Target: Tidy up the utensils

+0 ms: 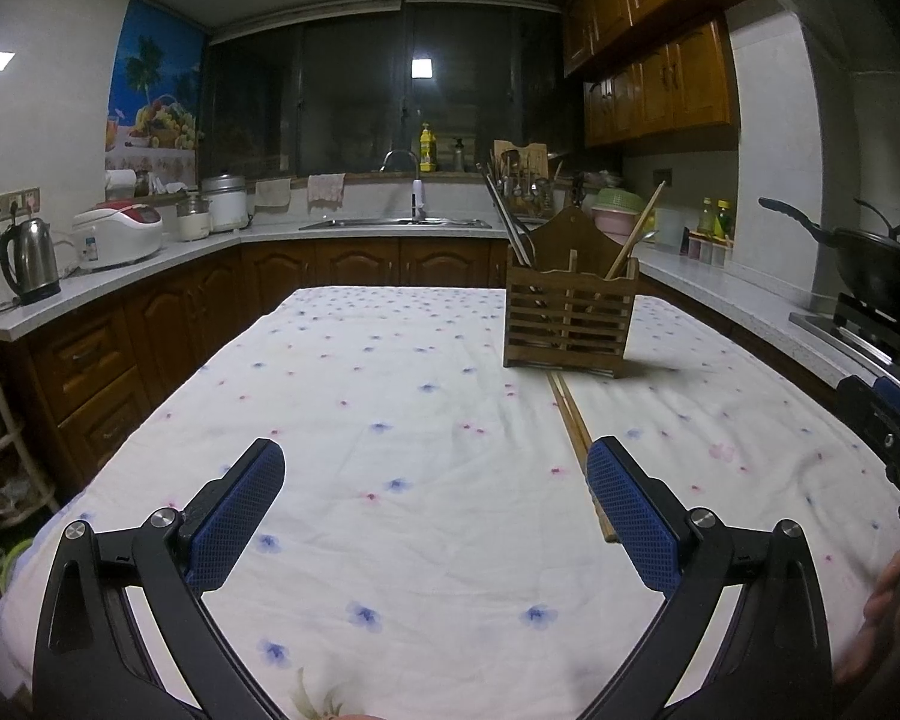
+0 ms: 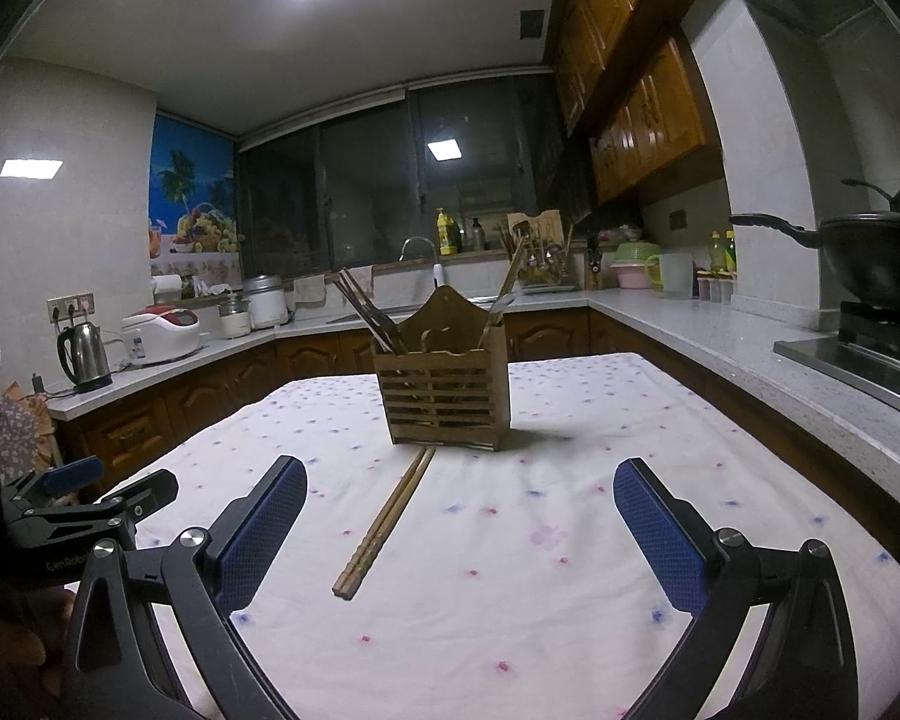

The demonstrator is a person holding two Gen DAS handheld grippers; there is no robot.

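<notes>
Wooden chopsticks (image 2: 384,525) lie paired on table (image 2: 570,600), just near of holder (image 2: 444,390). Right gripper (image 2: 459,540) and left gripper (image 1: 435,516) fingers spread, empty. Advice: pinch both sticks mid-length, then upend into holder.

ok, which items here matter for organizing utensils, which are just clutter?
Job:
wooden chopsticks lying on the tablecloth
wooden utensil holder
left gripper, open
right gripper, open

Lying about:
electric kettle
rice cooker
wok

left wrist: low over table (image 1: 390,360) — faces window | right wrist: same — shares holder (image 2: 442,387)
</notes>
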